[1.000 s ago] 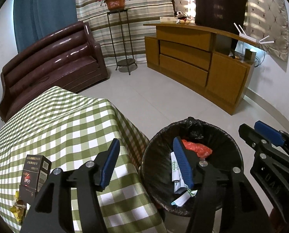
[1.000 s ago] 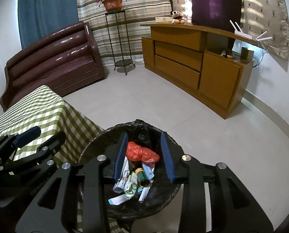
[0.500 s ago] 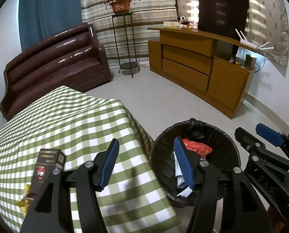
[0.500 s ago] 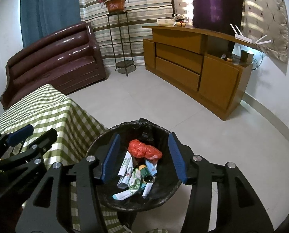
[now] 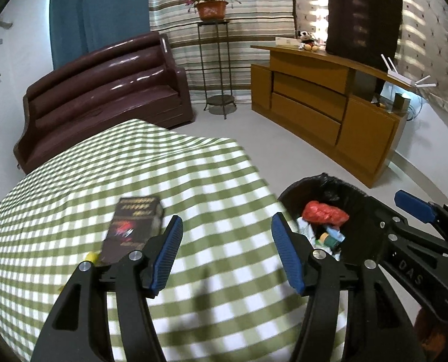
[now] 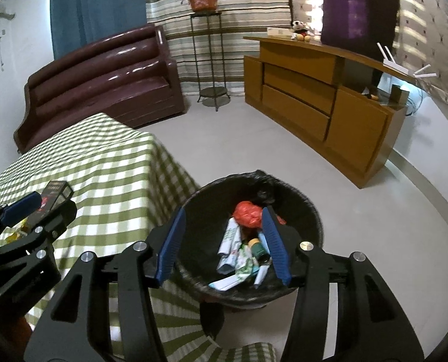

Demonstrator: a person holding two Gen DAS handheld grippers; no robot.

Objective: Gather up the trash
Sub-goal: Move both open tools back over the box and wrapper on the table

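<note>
We hold right gripper parted, empty, above black-lined round bin; left gripper parted, empty; next, grasp dark rectangular carton ahead-left.

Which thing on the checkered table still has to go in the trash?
Find the table with the green-and-white cloth, beside the black bin. Near its front left edge lies a dark flat box with a red and blue logo. The yellow wrapper beside it is crumpled.

1. A brown sofa stands at upper left; blue curtain behind it
2. A potted plant tops a metal stand at top centre
3. A wooden sideboard fills the upper right; a white router rests on it
</note>
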